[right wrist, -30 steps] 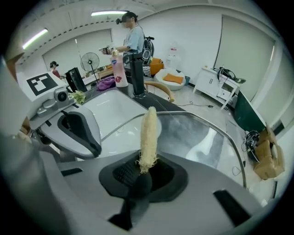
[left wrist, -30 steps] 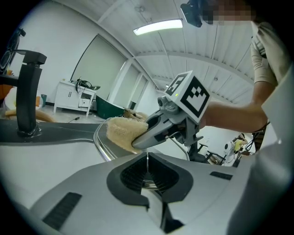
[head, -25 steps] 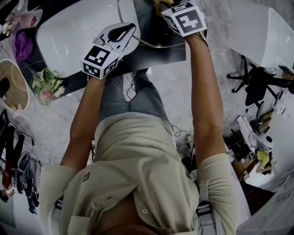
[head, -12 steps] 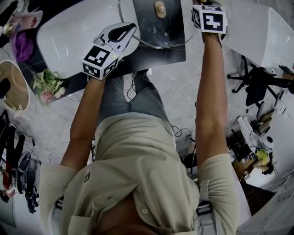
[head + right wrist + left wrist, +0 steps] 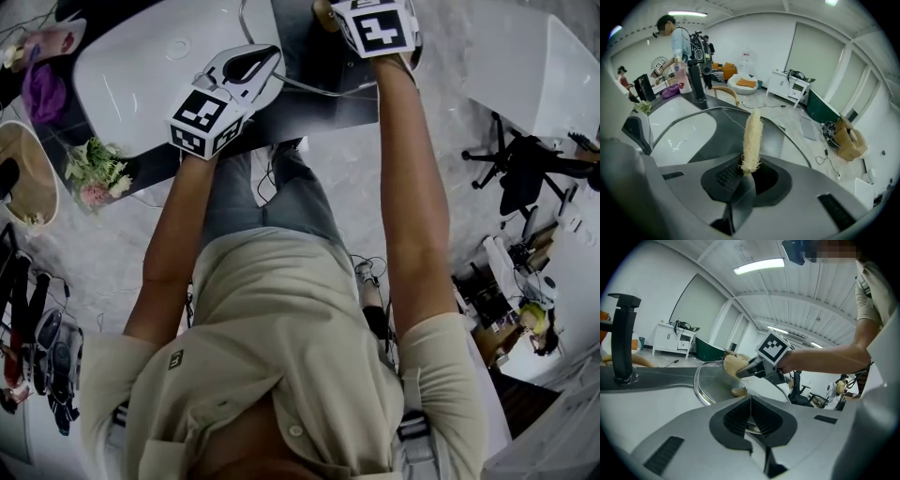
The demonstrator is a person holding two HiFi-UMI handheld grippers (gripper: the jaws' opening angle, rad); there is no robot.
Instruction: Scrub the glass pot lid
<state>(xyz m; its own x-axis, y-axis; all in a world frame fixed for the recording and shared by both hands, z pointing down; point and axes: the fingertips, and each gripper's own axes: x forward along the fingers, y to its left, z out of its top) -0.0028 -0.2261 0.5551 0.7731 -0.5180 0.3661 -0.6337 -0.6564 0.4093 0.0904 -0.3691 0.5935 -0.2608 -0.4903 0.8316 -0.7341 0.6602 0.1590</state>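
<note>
When seen from the head, left gripper [image 5: 266, 58]: shut on the near rim of the glass pot lid [image 5: 305, 56], holding it over the dark table top [image 5: 361, 105].
Head view, right gripper [image 5: 341, 10]: reaching over the far part of the lid, with a yellow loofah scrubber [image 5: 324, 11] at its tip.
Left gripper view, left gripper [image 5: 750, 416]: jaws pinched together on the shiny metal rim of the lid [image 5: 710, 380], nothing else between them.
Left gripper view, knob [image 5: 738, 391]: wooden, in the middle of the glass, just below the scrubber [image 5: 731, 364].
Left gripper view, right gripper [image 5: 749, 369]: scrubber looks pressed on the far side of the glass.
Right gripper view, right gripper [image 5: 745, 176]: jaws closed tight on the bottom end of the scrubber [image 5: 752, 133], the rest sticking out toward the lid [image 5: 726, 126].
Step in hand: most likely scrubbing, one claw holding and one claw rubbing.
Next move: rub the scrubber back and forth across the glass, go around the knob, and hold the rim tight so the lid cannot slip or spin.
</note>
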